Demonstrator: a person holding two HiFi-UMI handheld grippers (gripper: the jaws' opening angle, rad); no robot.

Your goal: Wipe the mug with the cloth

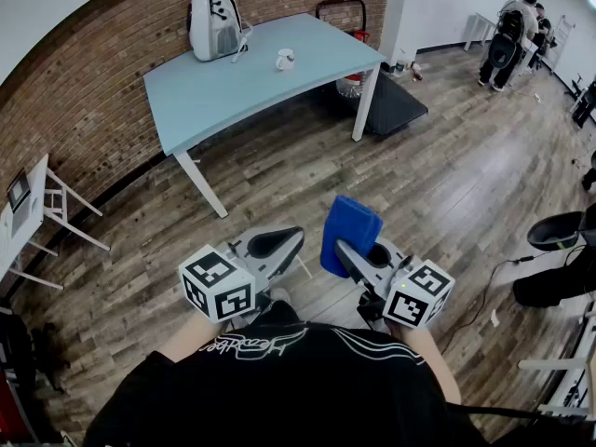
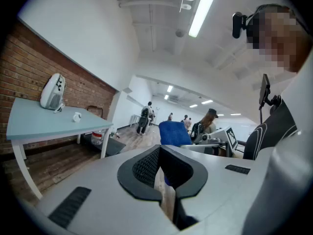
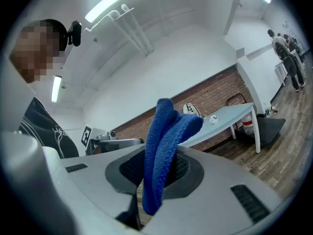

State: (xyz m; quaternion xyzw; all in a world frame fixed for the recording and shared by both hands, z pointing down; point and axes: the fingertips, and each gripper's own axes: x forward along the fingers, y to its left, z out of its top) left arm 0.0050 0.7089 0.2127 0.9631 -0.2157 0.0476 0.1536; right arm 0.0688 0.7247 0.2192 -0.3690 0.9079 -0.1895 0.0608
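A small white mug (image 1: 285, 60) stands on the pale blue table (image 1: 214, 91) far ahead of me, near its back edge; it also shows as a speck, the mug (image 2: 77, 116) and the mug (image 3: 213, 119). My right gripper (image 1: 346, 251) is shut on a folded blue cloth (image 1: 348, 235), which sticks up from between the jaws as the cloth (image 3: 164, 151). My left gripper (image 1: 289, 242) is shut with nothing in it, its jaws pressed together in the left gripper view (image 2: 164, 180). Both grippers are held close to my body, well short of the table.
A white backpack (image 1: 215, 24) stands on the table's far left corner against the brick wall. A red chair (image 1: 345, 12) sits behind the table. A white folding stand (image 1: 37, 214) is at the left. People (image 1: 507, 37) stand far off at the right. Wooden floor lies between me and the table.
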